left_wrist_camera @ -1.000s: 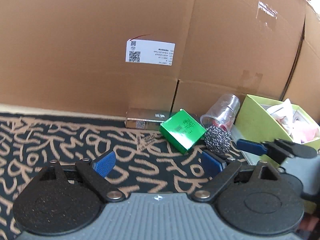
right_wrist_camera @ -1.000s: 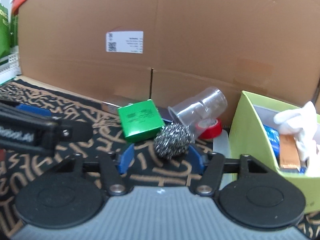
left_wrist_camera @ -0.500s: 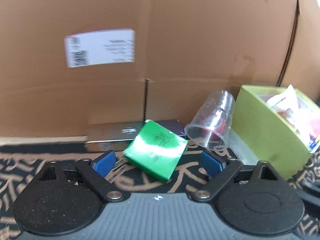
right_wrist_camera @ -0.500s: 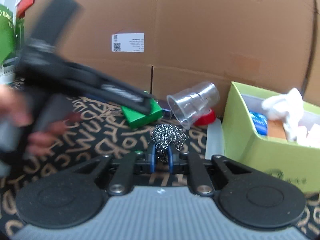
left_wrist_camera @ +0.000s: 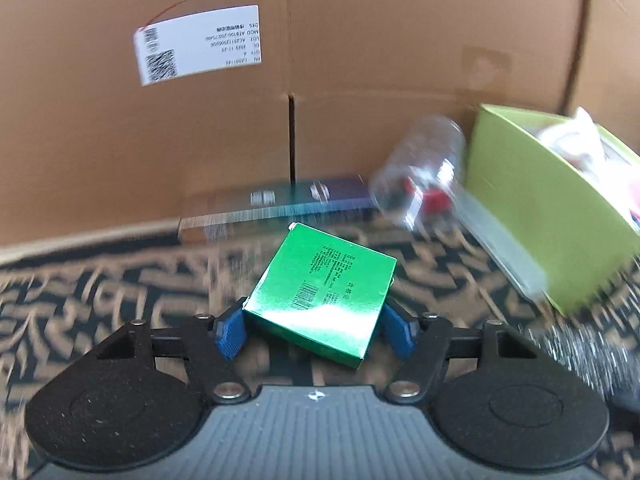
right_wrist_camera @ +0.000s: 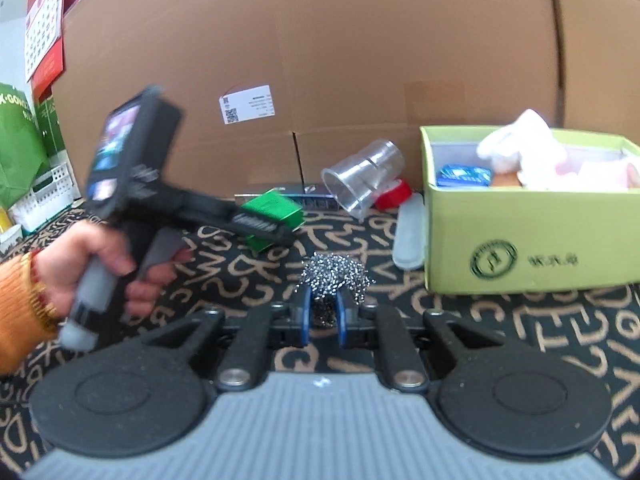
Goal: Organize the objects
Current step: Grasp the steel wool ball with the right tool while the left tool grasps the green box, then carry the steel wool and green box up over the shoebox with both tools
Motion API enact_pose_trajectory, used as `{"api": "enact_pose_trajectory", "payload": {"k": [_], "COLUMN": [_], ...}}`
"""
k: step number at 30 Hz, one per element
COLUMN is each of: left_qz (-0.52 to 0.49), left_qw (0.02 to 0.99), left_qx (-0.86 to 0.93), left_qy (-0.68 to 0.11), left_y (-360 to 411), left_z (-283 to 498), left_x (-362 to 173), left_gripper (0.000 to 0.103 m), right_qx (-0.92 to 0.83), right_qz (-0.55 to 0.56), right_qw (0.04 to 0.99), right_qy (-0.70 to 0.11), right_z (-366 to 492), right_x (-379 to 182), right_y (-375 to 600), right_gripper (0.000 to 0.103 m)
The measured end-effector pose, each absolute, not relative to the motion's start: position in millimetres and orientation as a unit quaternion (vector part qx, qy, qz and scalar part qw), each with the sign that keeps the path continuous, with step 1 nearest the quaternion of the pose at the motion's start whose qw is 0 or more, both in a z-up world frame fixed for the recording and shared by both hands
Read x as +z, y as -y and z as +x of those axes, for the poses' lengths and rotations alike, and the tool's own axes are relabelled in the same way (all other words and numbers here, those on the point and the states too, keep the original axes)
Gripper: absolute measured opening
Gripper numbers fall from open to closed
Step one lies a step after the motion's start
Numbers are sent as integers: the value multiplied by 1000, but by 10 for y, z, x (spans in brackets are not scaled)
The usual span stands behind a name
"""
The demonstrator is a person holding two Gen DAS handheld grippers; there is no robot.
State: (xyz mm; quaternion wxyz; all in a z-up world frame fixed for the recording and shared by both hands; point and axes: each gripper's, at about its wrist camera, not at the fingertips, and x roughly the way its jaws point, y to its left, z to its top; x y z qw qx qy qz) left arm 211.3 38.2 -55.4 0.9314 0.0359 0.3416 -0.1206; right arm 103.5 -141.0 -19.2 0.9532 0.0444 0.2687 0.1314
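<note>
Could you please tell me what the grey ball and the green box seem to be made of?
Grey ball-shaped scourer: apparently steel wool, from its shiny tangled wire loops.
Square green box: likely glossy printed cardboard, given its sharp folded edges, barcode and glare.

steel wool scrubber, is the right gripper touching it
Touching. The right wrist view shows the right gripper with both blue pads pressed into the steel wool scrubber, its lower part squeezed between them.
</note>
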Motion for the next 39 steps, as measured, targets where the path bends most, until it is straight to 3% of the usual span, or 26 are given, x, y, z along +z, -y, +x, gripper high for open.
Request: {"api": "enact_pose_trajectory", "payload": {"k": [8, 9, 11, 17, 24, 28, 30, 39], "left_qz": [2, 2, 9, 46, 59, 73, 72, 56], "left_qw": [914, 916, 921, 917, 919, 919, 920, 921], "left_qx": [-178, -176, -168, -166, -160, -158, -163, -201], "left_qy": [-364, -360, -351, -359, -355, -353, -350, -328], "left_y": [-409, -381, -349, -218, -221, -184, -172, 61], "left_z": [1123, 1076, 1015, 1056, 1075, 1076, 1079, 1008], "left_x": [-496, -500, -505, -539, -563, -574, -568, -232], "left_gripper": [73, 73, 80, 81, 82, 82, 70, 68], "right_qx": [106, 102, 99, 96, 113, 130, 130, 106], "right_qz": [63, 63, 53, 7, -8, 2, 3, 53], "right_qw": [946, 947, 949, 958, 952, 947, 948, 969], "right_qy": [-300, -297, -295, -270, -284, -293, -289, -217], "right_z": [590, 559, 529, 639, 906, 918, 873, 527], "right_x": [-284, -287, -271, -197, -311, -373, -359, 35], "right_y": [1685, 1713, 1729, 1628, 1536, 1520, 1531, 1961], "right_gripper": [15, 17, 36, 45, 46, 33, 28, 25]}}
